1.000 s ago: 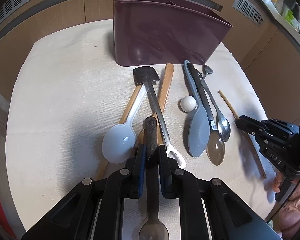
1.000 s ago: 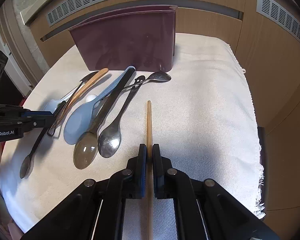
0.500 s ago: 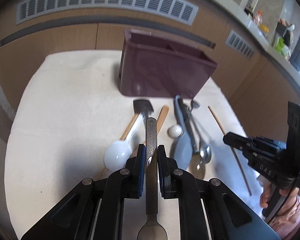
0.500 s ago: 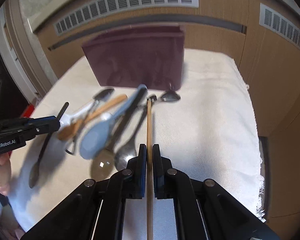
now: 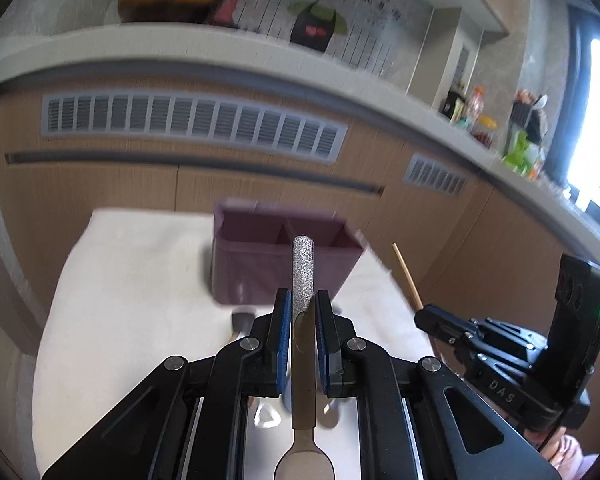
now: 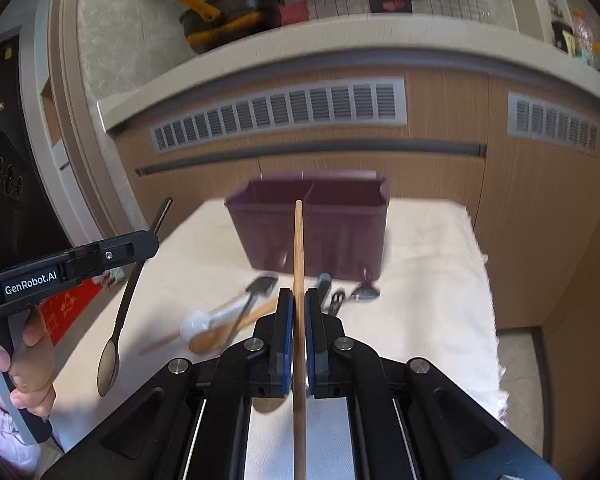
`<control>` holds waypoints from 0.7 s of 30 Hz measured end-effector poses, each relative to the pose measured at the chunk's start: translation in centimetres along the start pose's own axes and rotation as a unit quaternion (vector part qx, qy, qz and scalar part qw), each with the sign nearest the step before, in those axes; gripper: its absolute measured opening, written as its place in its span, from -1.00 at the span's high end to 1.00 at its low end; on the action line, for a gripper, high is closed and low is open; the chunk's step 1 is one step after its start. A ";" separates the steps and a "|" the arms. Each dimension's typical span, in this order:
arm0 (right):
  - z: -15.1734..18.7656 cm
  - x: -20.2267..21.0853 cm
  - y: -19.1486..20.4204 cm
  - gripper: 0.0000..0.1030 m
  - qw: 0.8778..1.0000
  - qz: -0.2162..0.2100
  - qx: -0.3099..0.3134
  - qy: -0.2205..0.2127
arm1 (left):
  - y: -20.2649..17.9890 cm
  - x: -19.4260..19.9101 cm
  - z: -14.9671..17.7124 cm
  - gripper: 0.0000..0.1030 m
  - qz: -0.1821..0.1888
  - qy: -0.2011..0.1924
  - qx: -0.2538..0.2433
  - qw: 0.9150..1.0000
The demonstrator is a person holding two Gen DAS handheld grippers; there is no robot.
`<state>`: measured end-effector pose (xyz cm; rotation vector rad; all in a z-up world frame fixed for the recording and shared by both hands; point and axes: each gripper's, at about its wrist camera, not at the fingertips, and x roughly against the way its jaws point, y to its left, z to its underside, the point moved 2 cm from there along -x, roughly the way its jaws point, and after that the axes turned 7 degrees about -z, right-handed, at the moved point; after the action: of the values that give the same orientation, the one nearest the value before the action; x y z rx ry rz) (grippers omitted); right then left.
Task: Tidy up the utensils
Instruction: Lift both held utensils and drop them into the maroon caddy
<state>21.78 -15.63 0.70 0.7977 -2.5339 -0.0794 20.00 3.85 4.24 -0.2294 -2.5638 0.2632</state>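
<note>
The left hand-held gripper (image 5: 303,312) clenches a glittery-handled dark spoon (image 5: 302,268); the right hand-held gripper (image 6: 295,312) clenches a thin wooden chopstick (image 6: 298,248) before the two-compartment maroon caddy (image 6: 340,236).

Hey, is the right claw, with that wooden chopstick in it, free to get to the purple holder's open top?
Probably yes. The right claw grips the chopstick above the table, and nothing stands between it and the purple holder, whose compartments look empty.

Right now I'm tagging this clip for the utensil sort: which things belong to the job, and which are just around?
Job:
left gripper holding spoon
right gripper holding chopstick
purple holder
utensils on cloth

Just around:
wall vents
counter clutter
</note>
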 end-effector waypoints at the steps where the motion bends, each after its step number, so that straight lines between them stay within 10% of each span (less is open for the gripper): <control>1: -1.2 0.7 0.1 0.91 1.000 0.001 0.004 -0.018 | -0.4 0.7 -1.4 0.76 0.006 -0.021 -0.002 1.000; 11: -16.1 3.8 1.0 0.90 0.971 0.012 0.061 -0.229 | -2.8 2.9 -14.2 0.76 -0.016 -0.255 -0.039 0.966; 21: -16.3 -6.9 -3.7 0.90 0.983 0.007 0.037 -0.181 | -1.3 -8.5 -14.5 0.76 -0.029 -0.213 -0.038 0.976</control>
<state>36.16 -13.43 11.39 0.8608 -2.8988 -0.1386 34.81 2.82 12.30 -0.1351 -3.0033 0.2092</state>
